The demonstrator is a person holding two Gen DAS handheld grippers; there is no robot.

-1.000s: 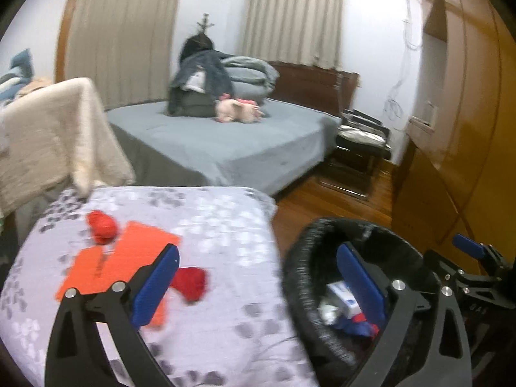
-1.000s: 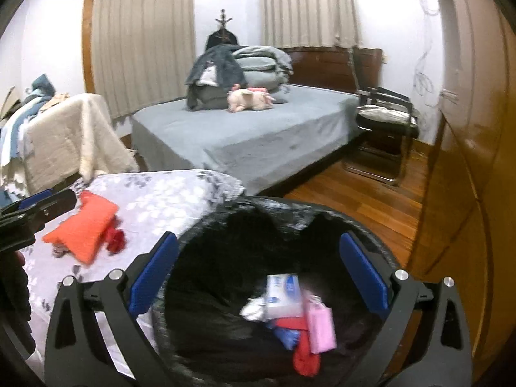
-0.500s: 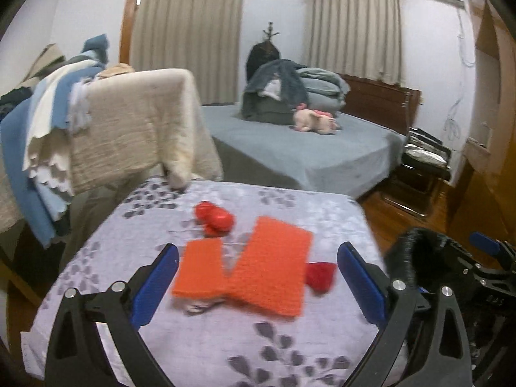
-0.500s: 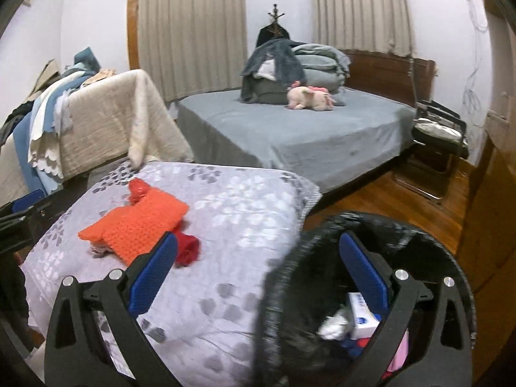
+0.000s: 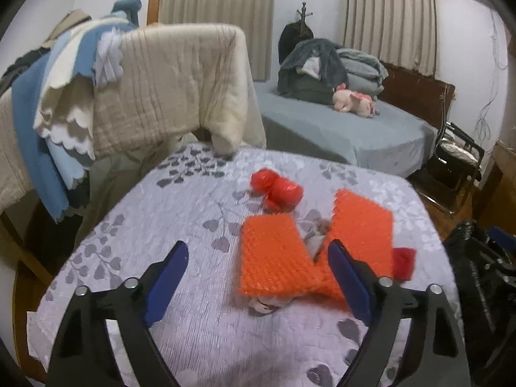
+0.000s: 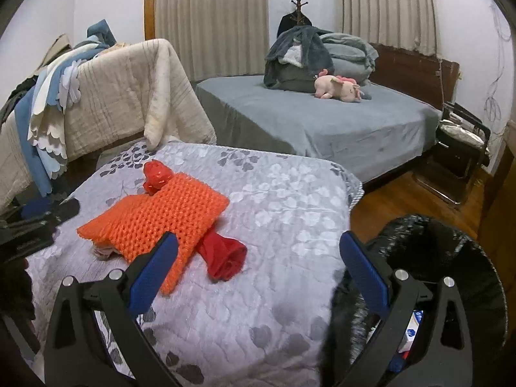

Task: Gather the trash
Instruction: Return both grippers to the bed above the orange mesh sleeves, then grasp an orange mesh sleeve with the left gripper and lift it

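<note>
Ahead of your left gripper point(image 5: 258, 271), jaws wide but closing on nothing, the leaf-print quilt point(image 5: 193, 200) bears orange mesh pads point(image 5: 277, 254) and red wrappers point(image 5: 280, 188); a grey bed point(image 5: 338, 129) lies beyond. Your right gripper point(image 6: 258, 267) gapes empty, bin point(image 6: 451, 258) now at its right, no longer between its jaws.

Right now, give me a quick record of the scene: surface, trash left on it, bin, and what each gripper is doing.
surface: table under a grey leaf-print cloth
trash: orange mesh; red wad poking out beside it; red bag behind it; something pale under the mesh, unclear
bin: black-lined bin right of the table, some trash inside
left gripper: jaws closing, nothing between them
right gripper: open, empty
</note>
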